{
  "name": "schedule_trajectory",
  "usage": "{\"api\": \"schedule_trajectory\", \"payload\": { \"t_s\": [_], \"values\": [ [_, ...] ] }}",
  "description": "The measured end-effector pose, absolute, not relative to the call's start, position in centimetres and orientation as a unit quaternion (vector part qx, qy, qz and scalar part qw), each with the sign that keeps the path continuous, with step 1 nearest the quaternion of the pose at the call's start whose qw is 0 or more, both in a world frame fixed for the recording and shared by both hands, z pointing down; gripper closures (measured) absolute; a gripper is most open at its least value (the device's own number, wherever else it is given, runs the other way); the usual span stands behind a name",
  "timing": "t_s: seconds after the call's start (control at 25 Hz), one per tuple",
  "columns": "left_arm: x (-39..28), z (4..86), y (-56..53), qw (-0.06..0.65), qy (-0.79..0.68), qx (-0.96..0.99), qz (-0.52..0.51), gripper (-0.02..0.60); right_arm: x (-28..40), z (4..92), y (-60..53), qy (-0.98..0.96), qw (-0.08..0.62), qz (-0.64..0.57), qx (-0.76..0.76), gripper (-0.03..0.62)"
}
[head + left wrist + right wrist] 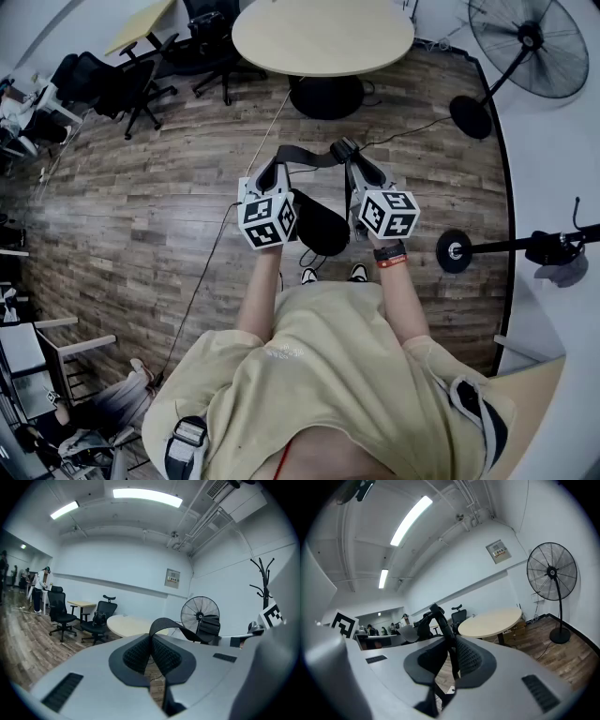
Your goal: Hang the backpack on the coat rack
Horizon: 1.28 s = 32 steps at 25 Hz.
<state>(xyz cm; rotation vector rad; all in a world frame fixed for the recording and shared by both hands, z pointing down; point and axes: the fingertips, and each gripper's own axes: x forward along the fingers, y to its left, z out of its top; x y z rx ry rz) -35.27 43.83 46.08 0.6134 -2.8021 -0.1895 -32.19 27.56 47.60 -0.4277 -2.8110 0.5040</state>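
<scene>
left gripper (151,654): jaws clamped together on the strap (165,623); the webbing arches up just ahead of its tips.
right gripper (450,660): also shut on that same strap, which stands up just past its pads.
backpack (321,225): hangs below and between the two grippers, off the floor, with all its weight on the strap.
coat rack (263,576): ahead and well off to the right of the left gripper, well apart from the strap.
risk, slip: the webbing is thin and the bag pulls down on it, so a jerk or a loosened pinch could let it slide out and drop.
risk, swing: the bag dangles freely below both grippers, so a quick turn toward the rack would probably set it swaying and pull the loop off line.
risk, missed hook: the span of strap between the grippers looks short, and a low approach could knock a branch instead of going over it.
risk, rack: it looks slender, so a sideways push from the bag might rock it.
risk, cable (202,281): it trails on the floor below and left of the left gripper and could catch a foot.
</scene>
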Motion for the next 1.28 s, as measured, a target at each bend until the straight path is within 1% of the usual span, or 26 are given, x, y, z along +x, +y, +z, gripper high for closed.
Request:
{"api": "schedule_trajectory", "payload": {
  "t_s": [0.56,0.76,1.04,1.28],
  "values": [
    [-34.2,44.7,35.3,0.123,-0.970,0.192,-0.079,0.555,-30.3,47.3,18.7,-0.953,0.116,0.224,-0.168,0.530],
    [-33.0,44.9,29.5,0.116,-0.969,0.202,-0.079,0.556,-28.8,47.8,13.8,-0.955,0.117,0.222,-0.155,0.530],
    [-31.8,46.1,21.6,0.150,-0.945,0.282,-0.065,0.557,-26.4,48.7,7.9,-0.959,0.130,0.235,-0.093,0.530],
    [-31.3,46.6,12.1,0.171,-0.901,0.397,-0.050,0.556,-23.9,49.2,1.9,-0.960,0.127,0.251,0.007,0.530]
  ]
}}
